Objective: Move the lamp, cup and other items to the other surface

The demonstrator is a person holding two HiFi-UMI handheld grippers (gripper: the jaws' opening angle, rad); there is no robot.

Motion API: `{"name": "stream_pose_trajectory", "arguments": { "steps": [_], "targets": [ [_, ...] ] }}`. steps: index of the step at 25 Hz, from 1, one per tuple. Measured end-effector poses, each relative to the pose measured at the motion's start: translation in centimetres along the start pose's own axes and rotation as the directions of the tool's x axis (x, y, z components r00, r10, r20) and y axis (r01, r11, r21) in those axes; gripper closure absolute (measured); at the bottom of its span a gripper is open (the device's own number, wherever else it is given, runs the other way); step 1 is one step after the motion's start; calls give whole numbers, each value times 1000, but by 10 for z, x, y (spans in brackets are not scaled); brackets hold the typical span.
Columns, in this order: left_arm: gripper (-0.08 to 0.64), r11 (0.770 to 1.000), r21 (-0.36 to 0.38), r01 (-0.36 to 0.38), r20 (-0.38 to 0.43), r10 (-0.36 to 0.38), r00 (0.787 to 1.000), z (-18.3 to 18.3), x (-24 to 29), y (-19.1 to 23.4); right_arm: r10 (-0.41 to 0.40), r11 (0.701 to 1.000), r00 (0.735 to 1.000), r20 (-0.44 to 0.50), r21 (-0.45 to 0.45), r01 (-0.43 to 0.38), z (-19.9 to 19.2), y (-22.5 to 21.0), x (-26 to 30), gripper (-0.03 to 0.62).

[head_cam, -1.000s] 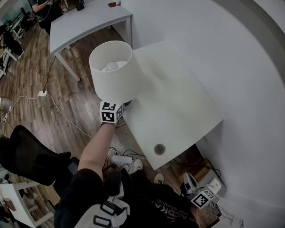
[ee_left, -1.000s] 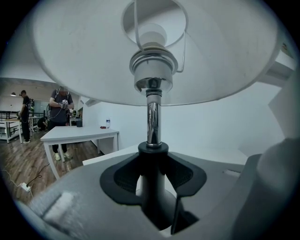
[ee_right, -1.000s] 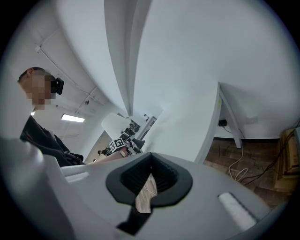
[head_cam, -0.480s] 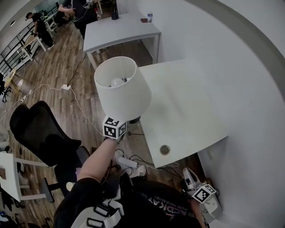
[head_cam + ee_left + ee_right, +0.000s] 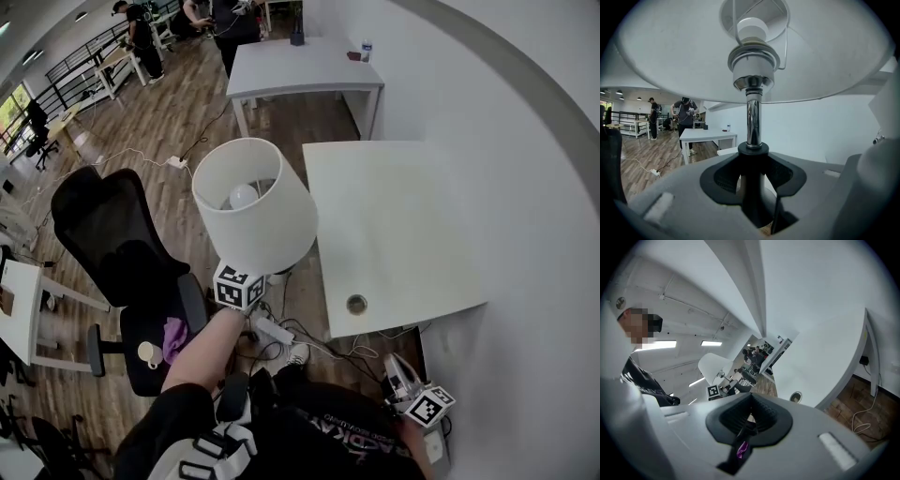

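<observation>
Off the left edge of the white table (image 5: 403,216), over the wood floor (image 5: 187,122), my left hand-held gripper (image 5: 255,283) has the lamp (image 5: 253,225) up in the air. Lamp is touching no surface and is roughly upright with a slight tilt. The shade's open top faces the head camera, and the bulb (image 5: 243,195) shows inside. In the left gripper view both pads are clamped on the dark lower part of the lamp, and the chrome stem (image 5: 753,117) rises straight up from between them to the socket under the shade.

My right hand-held gripper (image 5: 403,382) is low at my right side, near the table's near corner and well apart from the lamp. In its own view the pads are drawn together to a thin slit with nothing gripped, and a bit of purple shows beyond the slit.

Table top looks bare apart from a round cable hole (image 5: 356,304) near its front edge. A black office chair (image 5: 122,244) stands left of the lamp. On its seat are a purple cloth (image 5: 174,337) and what looks like a pale cup (image 5: 148,353). A white power strip (image 5: 273,329) with cables lies on the floor below the lamp. A second white table (image 5: 305,70) stands farther back, with a small bottle (image 5: 367,49) on it. People (image 5: 225,14) stand beyond it.
</observation>
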State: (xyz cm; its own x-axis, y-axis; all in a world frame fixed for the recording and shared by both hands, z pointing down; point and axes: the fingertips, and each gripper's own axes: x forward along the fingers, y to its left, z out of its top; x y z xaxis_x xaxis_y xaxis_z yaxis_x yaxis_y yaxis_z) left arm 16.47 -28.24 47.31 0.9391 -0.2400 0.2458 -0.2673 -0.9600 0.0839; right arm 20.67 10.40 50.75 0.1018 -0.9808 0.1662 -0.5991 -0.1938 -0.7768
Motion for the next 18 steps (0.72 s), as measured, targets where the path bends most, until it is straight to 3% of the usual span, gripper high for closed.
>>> {"name": "stream_pose_trajectory", "arguments": {
  "steps": [5,13,18],
  "targets": [
    [405,998,-15,-57,16,57,998,-6,-51,-11,51,999,999,-14,8,-51,-4,8,-16,595],
    [405,987,-37,-159,40,160,986,-23,-138,-22,147,989,982,-117,13,-147,-35,23,-19,595],
    [405,964,-75,-256,45,259,965,-38,-200,-26,219,976,947,-235,48,-214,-69,36,-11,595]
  ]
}}
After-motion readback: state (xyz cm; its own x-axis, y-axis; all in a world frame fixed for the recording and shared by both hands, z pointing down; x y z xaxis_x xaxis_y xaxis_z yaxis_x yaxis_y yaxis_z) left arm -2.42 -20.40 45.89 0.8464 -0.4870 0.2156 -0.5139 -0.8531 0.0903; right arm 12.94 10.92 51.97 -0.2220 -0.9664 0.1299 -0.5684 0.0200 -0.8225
